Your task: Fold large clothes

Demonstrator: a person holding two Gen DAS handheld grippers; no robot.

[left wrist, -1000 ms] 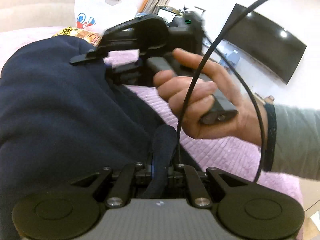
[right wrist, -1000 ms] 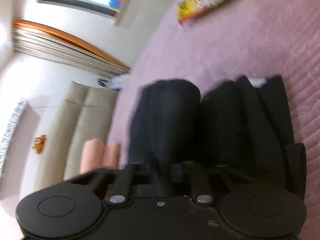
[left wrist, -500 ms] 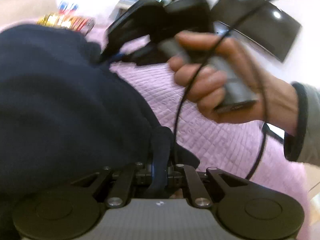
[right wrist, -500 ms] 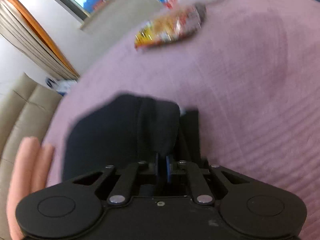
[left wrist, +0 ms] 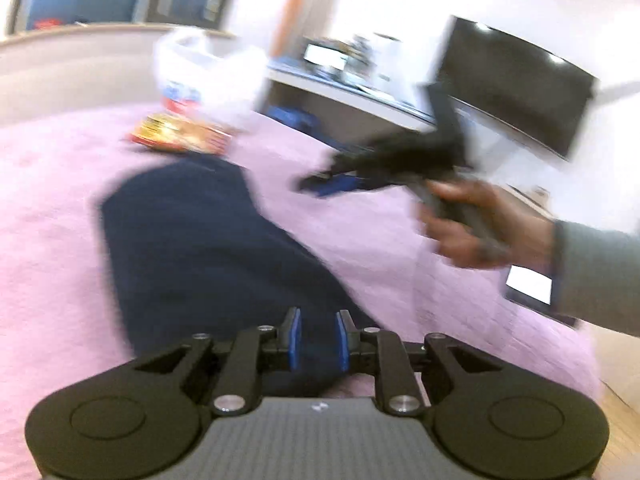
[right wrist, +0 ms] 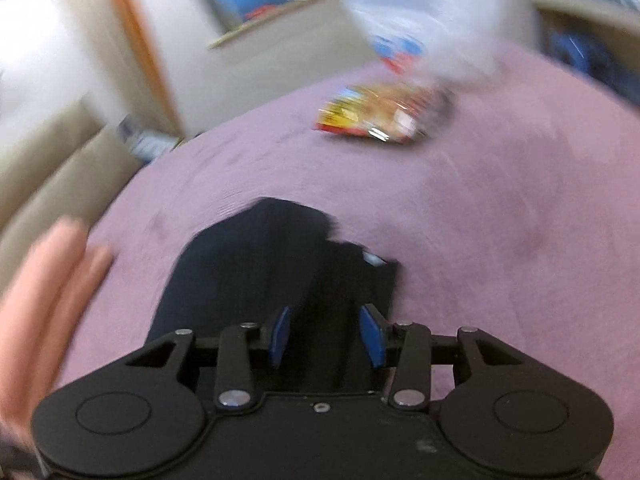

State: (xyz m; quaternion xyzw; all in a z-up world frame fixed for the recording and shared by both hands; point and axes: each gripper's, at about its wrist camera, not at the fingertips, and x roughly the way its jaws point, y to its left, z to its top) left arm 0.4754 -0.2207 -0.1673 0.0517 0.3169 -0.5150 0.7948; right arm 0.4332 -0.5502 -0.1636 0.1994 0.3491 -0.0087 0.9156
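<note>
A dark navy garment (left wrist: 192, 240) lies folded on the pink bedspread (left wrist: 52, 220). My left gripper (left wrist: 318, 338) is open just above its near edge, with the blue pads apart and nothing between them. My right gripper (right wrist: 326, 334) is open too, above the same garment (right wrist: 256, 276), empty. In the left wrist view the right gripper (left wrist: 316, 184) shows held in a hand over the bed to the right of the garment. Both views are blurred by motion.
A yellow and red snack packet (left wrist: 180, 138) (right wrist: 384, 118) and a white plastic bag (left wrist: 200, 76) (right wrist: 416, 36) lie at the far side of the bed. A black screen (left wrist: 516, 84) hangs on the right wall. A beige sofa (right wrist: 52, 168) stands left.
Both grippers were shut on the navy garment; they have let go, opened and pulled back. The garment now lies flat on the bed. The right gripper has swung away to the right.
</note>
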